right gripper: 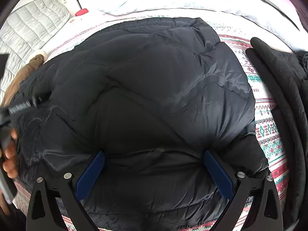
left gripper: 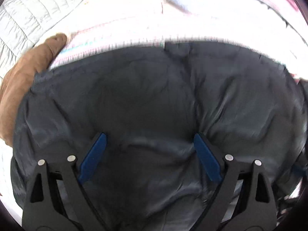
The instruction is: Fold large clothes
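My left gripper (left gripper: 150, 136) gapes wide over the dark puffer jacket (left gripper: 154, 100), nothing pinched | my right gripper (right gripper: 154, 155) likewise spread above it, pads free | jacket lies bunched on the patterned blanket (right gripper: 269, 134) | brown garment (left gripper: 23, 73) at its left edge | black folded cloth (right gripper: 279, 73) to the right.

Count: one black puffer jacket (right gripper: 154, 88), one brown garment (left gripper: 21, 80), one dark folded garment (right gripper: 279, 80), one patterned blanket (right gripper: 269, 132), one grey quilt (right gripper: 32, 30), one red object (right gripper: 81, 12), two grippers (left gripper: 150, 144) (right gripper: 154, 163).
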